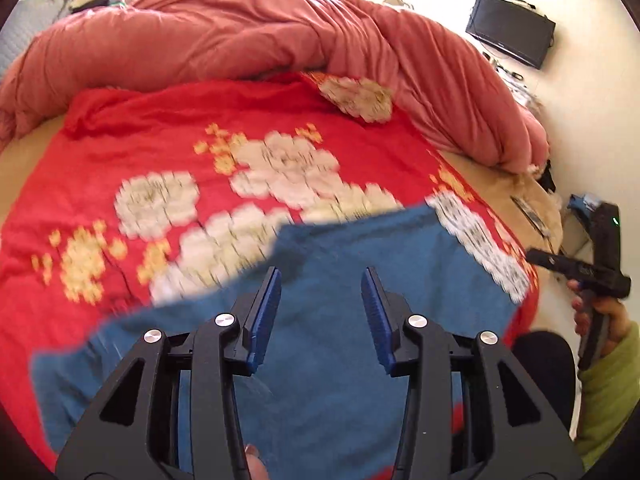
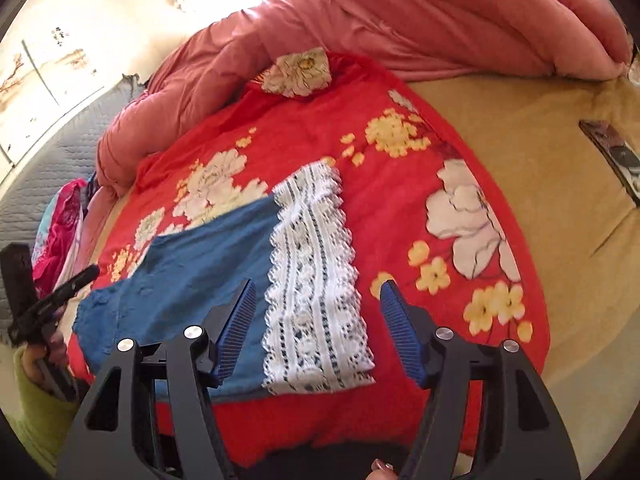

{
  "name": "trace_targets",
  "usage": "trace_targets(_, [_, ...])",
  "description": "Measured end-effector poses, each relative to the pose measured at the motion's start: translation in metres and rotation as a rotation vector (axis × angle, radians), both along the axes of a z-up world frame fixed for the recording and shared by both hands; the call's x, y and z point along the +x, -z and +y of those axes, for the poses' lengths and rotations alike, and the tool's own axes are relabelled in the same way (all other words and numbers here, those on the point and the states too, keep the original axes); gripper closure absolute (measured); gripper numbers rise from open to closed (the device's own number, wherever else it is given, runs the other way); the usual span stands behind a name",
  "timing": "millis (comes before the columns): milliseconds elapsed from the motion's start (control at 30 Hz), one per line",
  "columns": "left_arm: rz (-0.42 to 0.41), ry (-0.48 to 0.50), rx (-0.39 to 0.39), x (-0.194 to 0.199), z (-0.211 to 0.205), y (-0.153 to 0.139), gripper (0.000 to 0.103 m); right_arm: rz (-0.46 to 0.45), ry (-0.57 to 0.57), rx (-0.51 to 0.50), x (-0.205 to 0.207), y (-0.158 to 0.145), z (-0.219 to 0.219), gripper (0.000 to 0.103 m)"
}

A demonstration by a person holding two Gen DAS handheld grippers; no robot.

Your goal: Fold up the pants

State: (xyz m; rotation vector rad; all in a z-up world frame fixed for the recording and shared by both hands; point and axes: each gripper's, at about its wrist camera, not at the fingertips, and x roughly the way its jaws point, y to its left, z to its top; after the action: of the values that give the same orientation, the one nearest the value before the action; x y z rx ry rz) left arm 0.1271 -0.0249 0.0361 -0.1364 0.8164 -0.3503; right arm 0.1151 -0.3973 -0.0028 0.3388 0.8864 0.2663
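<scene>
Right wrist view shows the blue pants (image 2: 200, 264) lying flat on a red floral blanket (image 2: 400, 220) that covers the bed (image 2: 540, 200), with a pink duvet (image 2: 400, 16) bunched up behind it. One end of the pants carries a wide band of white lace trim (image 2: 312, 280), and this end lies just in front of the right gripper (image 2: 318, 320). Its fingers (image 2: 236, 320) stand apart with nothing between them; they hang above the cloth and do not press on it. In the left wrist view the left gripper (image 1: 322, 312) is over the plain blue part of the pants (image 1: 340, 280), and its fingers (image 1: 262, 312) are also apart and empty. That picture is blurred, so I cannot tell how near the tips are to the fabric.

The pants look already folded into a compact shape, though how many layers there are I cannot say. I judge the cloth to be light, thin and very soft; it will sag and wrinkle as soon as it is lifted and will not keep any shape by itself. The lace is open and delicate, so it may catch on the ribbed finger pads or stretch if pulled hard. A better hold is probably on the blue fabric at the two corners of one short edge, one gripper at each corner, pinching all layers together.
</scene>
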Motion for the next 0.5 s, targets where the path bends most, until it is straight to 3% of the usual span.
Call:
trace_targets(167, [0.058,-0.024,0.038,-0.026,-0.005,0.029,0.069,0.086,-0.051,0.022,-0.001,0.026,0.001,0.047])
trace_targets(233, [0.057,-0.074,0.13,-0.033,-0.004,0.039,0.067,0.124,-0.066,0.056,0.0,0.034,-0.001,0.057])
trace_targets(300, [0.071,-0.119,0.186,-0.035,-0.002,0.046,0.065,0.126,-0.112,0.064,-0.005,0.037,0.001,0.061])
trace_targets(500, [0.151,-0.189,0.19,-0.032,0.015,0.063,0.064,0.068,-0.123,0.075,-0.019,0.036,0.003,0.08])
